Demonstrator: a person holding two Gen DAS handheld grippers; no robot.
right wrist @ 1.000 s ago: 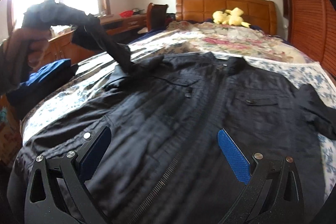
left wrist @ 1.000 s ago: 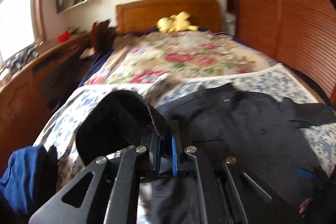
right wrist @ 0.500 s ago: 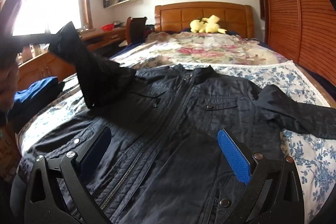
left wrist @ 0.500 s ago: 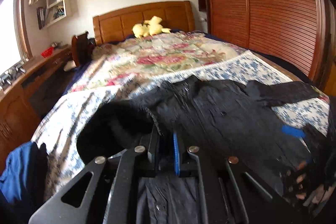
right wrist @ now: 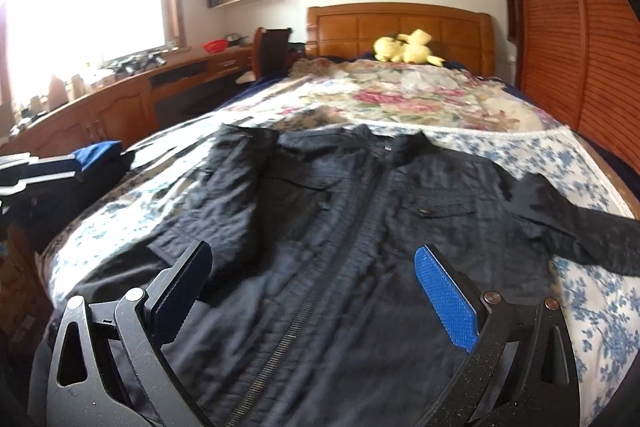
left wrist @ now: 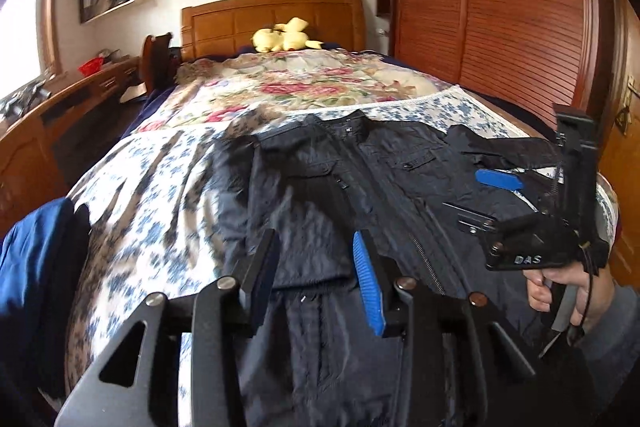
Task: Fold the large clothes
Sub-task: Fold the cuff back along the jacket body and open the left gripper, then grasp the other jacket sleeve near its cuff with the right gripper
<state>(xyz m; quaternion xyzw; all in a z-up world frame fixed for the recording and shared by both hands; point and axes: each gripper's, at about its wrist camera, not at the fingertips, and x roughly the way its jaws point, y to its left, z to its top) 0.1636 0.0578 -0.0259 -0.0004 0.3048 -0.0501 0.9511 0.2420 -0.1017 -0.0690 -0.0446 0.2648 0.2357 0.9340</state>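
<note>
Left wrist view, black zip-front fabric jacket [left wrist: 360, 179] lying flat on floral-sheeted bed [left wrist: 152, 195], left tongs [left wrist: 316, 267] hovering spread, right tongs [right wrist: 316, 287] gaping wide above it, both empty.

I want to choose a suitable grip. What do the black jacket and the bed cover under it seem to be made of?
Black jacket: probably thin woven synthetic or cotton, matte, finely wrinkled, with a metal zipper. Bed cover: likely soft printed cotton, blue floral pattern on white.
</note>
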